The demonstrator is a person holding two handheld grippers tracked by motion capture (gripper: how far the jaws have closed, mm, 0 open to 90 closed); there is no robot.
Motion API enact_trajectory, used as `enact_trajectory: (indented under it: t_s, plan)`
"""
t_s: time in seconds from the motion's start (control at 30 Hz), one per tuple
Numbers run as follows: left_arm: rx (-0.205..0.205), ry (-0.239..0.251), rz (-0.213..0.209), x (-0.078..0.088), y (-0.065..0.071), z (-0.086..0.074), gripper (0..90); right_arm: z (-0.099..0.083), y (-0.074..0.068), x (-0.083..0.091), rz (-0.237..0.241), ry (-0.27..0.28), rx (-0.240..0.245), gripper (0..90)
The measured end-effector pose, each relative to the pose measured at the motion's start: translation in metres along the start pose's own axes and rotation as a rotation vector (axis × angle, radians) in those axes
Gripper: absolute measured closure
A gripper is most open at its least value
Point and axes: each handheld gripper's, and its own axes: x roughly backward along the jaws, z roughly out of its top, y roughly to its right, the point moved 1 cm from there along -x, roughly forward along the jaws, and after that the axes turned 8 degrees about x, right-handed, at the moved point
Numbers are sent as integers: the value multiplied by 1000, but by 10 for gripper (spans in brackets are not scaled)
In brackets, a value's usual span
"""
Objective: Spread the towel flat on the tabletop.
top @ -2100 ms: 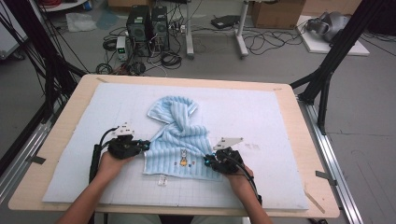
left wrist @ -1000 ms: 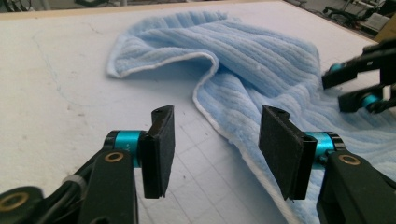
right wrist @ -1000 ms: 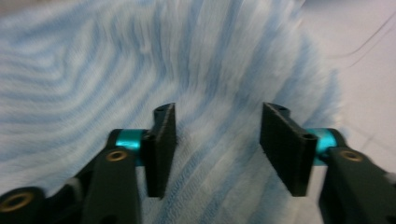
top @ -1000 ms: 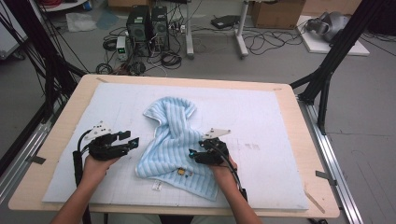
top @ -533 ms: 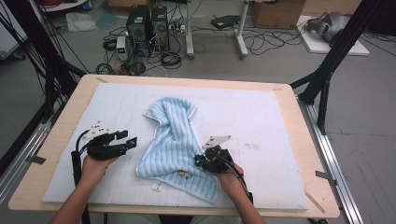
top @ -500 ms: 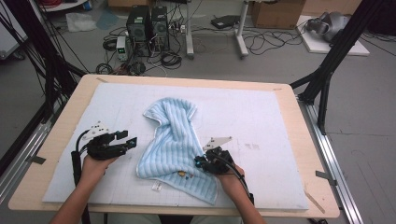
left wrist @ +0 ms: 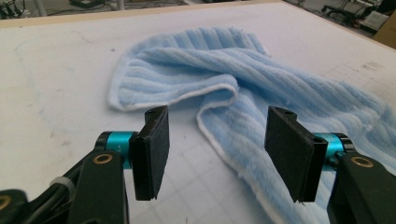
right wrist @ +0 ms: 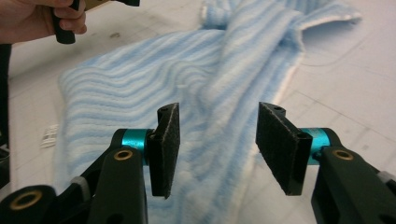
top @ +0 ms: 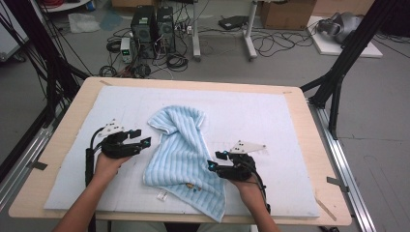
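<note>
While the light-blue striped towel (top: 186, 157) is lying bunched and twisted near the middle of the white mat (top: 270, 116), neither gripper is holding any of it, so the folding or straightening is looking barely under way. The left gripper (top: 140, 141) is hovering just beside the towel's left edge, its pads (left wrist: 152, 149) standing well apart with only bare mat and the white hem between them; its jaws have just been opening a little further. The right gripper (top: 212, 164) is sitting over the towel's right edge, and its jaws have just been opening again; in the right gripper view the cloth is running beneath the gap between the pads (right wrist: 282, 147) and they are not pressing on it. The far end of the towel is lying doubled over into a rounded hump, the middle is twisting, and the near corner is trailing toward the front edge of the mat beside a small white label (top: 162, 195). What is remaining, as I judge it, is taking hold of two corners, spreading the cloth flat and then folding it. Which corner lies uppermost at the hump is probably not readable from here. Room is being generous: bare mat is stretching to the right and far side, and the wooden table (top: 314, 145) rim is staying well apart from both hands.
</note>
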Motion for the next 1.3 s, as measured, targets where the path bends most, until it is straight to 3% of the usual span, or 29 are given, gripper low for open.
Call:
enact_trajectory:
  t_s: [0.23,0.4,0.47,0.53,0.6,0.7,0.73,0.87,1.07,1.3]
  plan:
    - [-32,-66,-2,-42,10,12,411,-2,5,2,-13,-8,-13,483]
    - [-59,-129,33,-65,15,12,411,-2,4,0,-12,-18,-5,483]
    - [-66,-132,66,-72,15,10,418,-2,4,0,-10,-21,-4,481]
    - [-67,-164,116,-75,13,7,472,-2,4,-1,-13,-27,-10,478]
    - [-59,-202,131,-77,9,4,587,-3,5,-1,-15,-31,-6,473]
    - [-103,-202,138,-72,7,5,840,-3,5,-1,-17,-39,-7,467]
    - [-107,-208,139,-69,5,5,849,-3,5,-1,-19,-37,-4,467]
    - [-58,-180,132,-52,-5,4,853,-3,5,-2,-22,-41,-1,470]
    - [0,-156,128,-21,-22,-10,853,-2,4,-3,-28,-48,3,471]
    - [18,-111,98,6,-30,-21,851,-1,7,-5,-55,-61,1,466]
